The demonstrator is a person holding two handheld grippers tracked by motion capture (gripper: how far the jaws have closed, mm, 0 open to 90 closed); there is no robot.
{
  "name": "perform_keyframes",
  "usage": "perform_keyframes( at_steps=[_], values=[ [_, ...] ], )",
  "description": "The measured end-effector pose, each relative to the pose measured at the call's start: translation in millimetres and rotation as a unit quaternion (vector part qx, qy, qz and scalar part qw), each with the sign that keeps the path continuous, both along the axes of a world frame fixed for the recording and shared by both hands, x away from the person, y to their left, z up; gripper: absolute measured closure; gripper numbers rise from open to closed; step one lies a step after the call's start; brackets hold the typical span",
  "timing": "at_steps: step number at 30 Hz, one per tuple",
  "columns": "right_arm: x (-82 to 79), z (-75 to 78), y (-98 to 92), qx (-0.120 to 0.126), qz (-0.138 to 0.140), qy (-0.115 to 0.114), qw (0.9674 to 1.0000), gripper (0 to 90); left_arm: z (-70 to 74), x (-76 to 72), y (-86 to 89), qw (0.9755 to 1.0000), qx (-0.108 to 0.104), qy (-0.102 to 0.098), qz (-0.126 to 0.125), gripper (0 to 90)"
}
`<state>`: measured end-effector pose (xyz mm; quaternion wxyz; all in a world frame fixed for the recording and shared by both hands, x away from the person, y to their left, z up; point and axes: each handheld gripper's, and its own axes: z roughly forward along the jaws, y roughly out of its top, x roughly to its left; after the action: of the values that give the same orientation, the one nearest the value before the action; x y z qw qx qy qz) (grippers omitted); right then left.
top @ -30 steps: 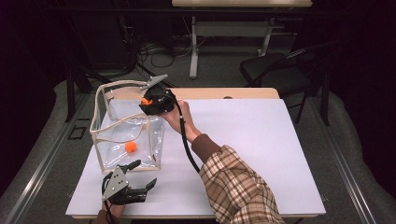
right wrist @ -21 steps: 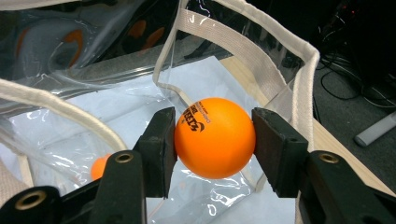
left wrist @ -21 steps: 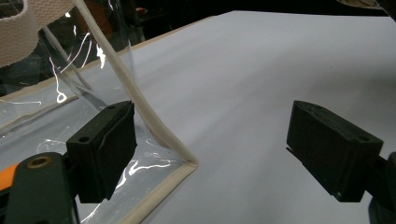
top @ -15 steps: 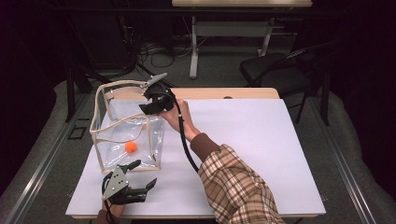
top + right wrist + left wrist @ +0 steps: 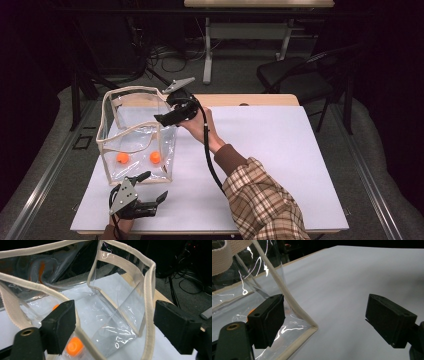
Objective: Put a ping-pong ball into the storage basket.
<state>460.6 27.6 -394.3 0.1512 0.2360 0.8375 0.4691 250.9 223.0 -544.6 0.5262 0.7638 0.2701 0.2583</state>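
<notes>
Your right gripper (image 5: 161,119) released, jaws spread above the clear plastic bag with cream fabric trim (image 5: 131,131) on the white counter (image 5: 280,160), two orange balls (image 5: 155,157) inside, your left gripper (image 5: 152,187) released beside the bag's near corner.

— What is seen around the white table (image 5: 280,150)?

— A grey floor (image 5: 235,75) is laid beneath it, and the far part of the room is left in darkness. A dark chair (image 5: 295,75) is placed beyond the table's right far corner.

— And further back?

— A second table (image 5: 260,4) with a pale top is set on a white leg (image 5: 207,55), and black cables (image 5: 165,57) are strewn on the floor beside it.
</notes>
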Motion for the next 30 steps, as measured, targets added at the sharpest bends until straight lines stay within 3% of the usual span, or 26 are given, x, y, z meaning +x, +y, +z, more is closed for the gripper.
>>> perform_keyframes(
  at_steps=[6, 12, 13, 30],
  values=[
    [-6.0, 0.6, -14.7, 0.008, 0.004, -0.001, 1.0000, 13.6, -0.2, 0.5, -0.5, 1.0000, 0.000, 0.000, -0.001, 15.8],
    [-6.9, 0.2, -16.5, 0.009, 0.007, 0.003, 0.9999, 13.4, 0.3, 0.2, 0.0, 1.0000, 0.001, -0.001, -0.001, 15.8],
    [-13.0, -4.0, -27.2, 0.005, 0.011, 0.002, 0.9999, 12.1, 0.2, 0.0, -0.3, 1.0000, 0.000, 0.000, -0.001, 15.8],
    [-28.0, -12.8, -62.1, 0.008, 0.006, 0.007, 0.9999, 7.3, 0.1, 0.1, -1.5, 1.0000, 0.000, 0.000, 0.000, 15.8]
  ],
)
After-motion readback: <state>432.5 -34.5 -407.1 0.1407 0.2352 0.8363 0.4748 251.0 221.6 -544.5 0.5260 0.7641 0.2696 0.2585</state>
